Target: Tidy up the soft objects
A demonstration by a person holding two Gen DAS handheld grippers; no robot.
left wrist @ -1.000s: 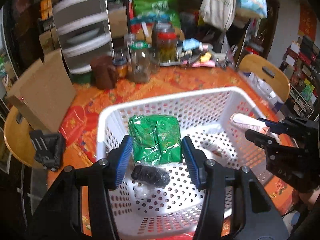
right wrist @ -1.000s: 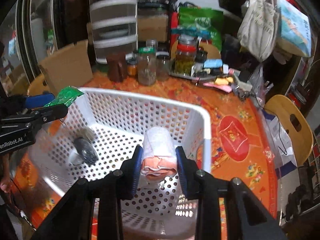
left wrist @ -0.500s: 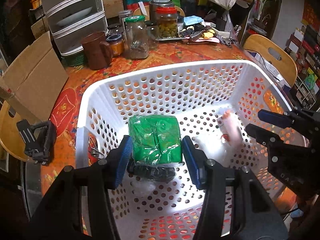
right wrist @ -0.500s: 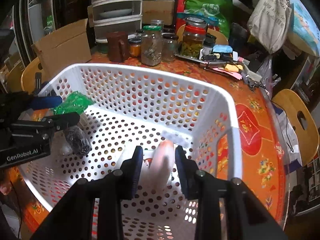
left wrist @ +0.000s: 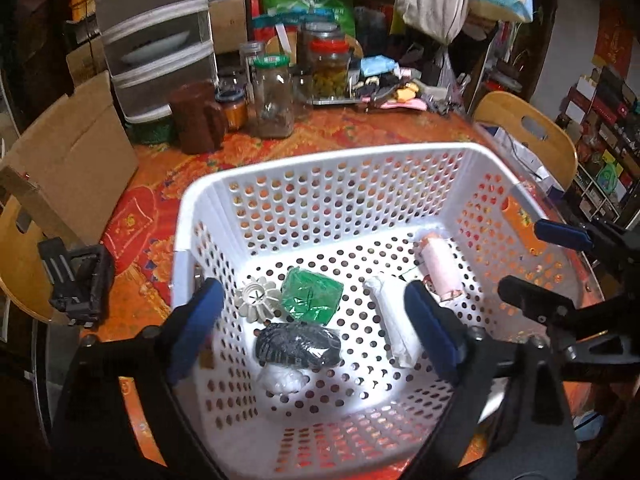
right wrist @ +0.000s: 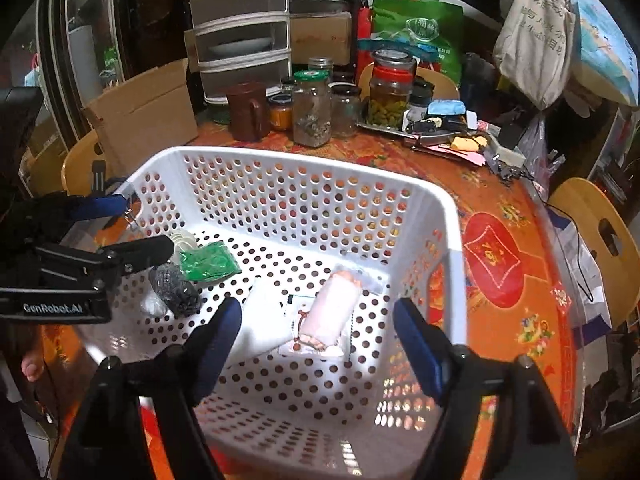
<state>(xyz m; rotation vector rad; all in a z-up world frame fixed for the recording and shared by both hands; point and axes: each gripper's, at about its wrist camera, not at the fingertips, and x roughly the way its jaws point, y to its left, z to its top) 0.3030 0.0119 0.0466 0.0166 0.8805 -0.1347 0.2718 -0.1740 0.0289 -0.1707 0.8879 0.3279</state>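
A white perforated basket stands on the orange patterned table. On its floor lie a green wrapped packet, a black bundle, a white bundle and a pink roll. My left gripper hangs over the basket, its jaws opening wide, pads clear of the green packet and black bundle below. My right gripper hovers over the pink roll, jaws opening, nothing pressed between them.
A white ribbed plastic piece lies beside the green packet. Glass jars, a brown mug, a drawer unit and a cardboard box crowd the table's far side. Wooden chairs stand around it.
Both grippers spread their jaws. The green packet dropped from the left gripper and the pink roll from the right; both now lie on the basket floor.
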